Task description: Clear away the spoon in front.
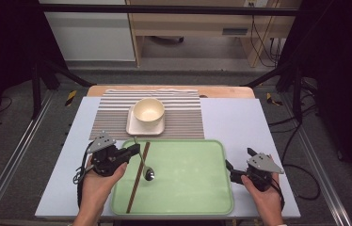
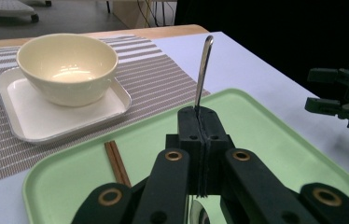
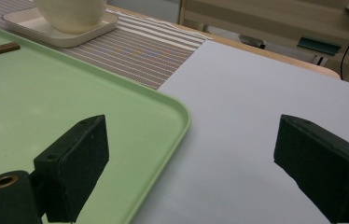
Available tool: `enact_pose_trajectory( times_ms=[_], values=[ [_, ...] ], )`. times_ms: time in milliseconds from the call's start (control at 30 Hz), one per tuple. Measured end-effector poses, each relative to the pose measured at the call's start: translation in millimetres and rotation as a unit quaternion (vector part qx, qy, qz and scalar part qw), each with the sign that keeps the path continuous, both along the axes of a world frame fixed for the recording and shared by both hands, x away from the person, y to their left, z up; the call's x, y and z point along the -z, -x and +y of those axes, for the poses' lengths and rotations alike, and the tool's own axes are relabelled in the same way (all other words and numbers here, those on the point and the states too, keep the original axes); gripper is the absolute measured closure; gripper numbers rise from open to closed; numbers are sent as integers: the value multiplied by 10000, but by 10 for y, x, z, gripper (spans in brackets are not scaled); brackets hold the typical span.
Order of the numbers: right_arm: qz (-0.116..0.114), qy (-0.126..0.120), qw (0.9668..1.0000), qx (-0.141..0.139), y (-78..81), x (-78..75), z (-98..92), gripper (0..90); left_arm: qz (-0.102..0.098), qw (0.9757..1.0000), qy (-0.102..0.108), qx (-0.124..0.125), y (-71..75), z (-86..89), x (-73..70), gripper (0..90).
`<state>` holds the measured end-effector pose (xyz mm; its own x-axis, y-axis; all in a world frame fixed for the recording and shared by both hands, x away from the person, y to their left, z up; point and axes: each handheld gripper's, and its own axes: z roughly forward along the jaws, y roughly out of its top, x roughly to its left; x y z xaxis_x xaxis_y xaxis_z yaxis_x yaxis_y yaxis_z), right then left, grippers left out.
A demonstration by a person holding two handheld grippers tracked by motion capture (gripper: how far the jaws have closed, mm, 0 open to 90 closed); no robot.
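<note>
Two grippers are working at the counter (image 1: 240,117). Jaws of the left gripper (image 1: 134,150) are clamping a metal spoon (image 1: 143,165) by its handle, and the spoon is hanging tilted over the green tray (image 1: 188,188), its bowl low beside the brown chopsticks (image 1: 138,176) lying in the tray. Beyond the tray, a cream bowl (image 1: 148,112) is sitting on a square plate (image 1: 134,127) on the striped mat (image 1: 183,113). Right gripper (image 1: 230,170) jaws are standing wide apart, straddling the tray's right edge.

text: none legible | labels: none | brands: none | numbers: none | signs: none
</note>
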<state>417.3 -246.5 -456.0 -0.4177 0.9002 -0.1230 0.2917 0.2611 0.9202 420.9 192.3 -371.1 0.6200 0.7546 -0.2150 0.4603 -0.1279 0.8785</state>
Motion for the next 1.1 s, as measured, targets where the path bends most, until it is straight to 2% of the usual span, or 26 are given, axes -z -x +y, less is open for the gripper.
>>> enact_pose_trajectory(
  times_ms=[233, 567, 867, 1000, 1100],
  values=[
    [7, 20, 10000, -6, 5, 0, 7, 102, 49, 9998, -130, 146, 81, 24, 14, 894],
    [31, 31, 10000, -34, -2, 5, 23, 101, 325, 9980, -371, 405, 134, -32, 102, 894],
    [57, 9, 10000, -32, -5, 11, 22, 101, 391, 9975, -386, 438, 149, 20, 84, 894],
    [62, 18, 10000, -35, -9, 15, 28, 101, 460, 9965, -487, 505, 155, 41, 76, 894],
    [77, 5, 10000, -39, -10, 17, 33, 101, 618, 9948, -571, 577, 128, 31, 88, 894]
  ],
)
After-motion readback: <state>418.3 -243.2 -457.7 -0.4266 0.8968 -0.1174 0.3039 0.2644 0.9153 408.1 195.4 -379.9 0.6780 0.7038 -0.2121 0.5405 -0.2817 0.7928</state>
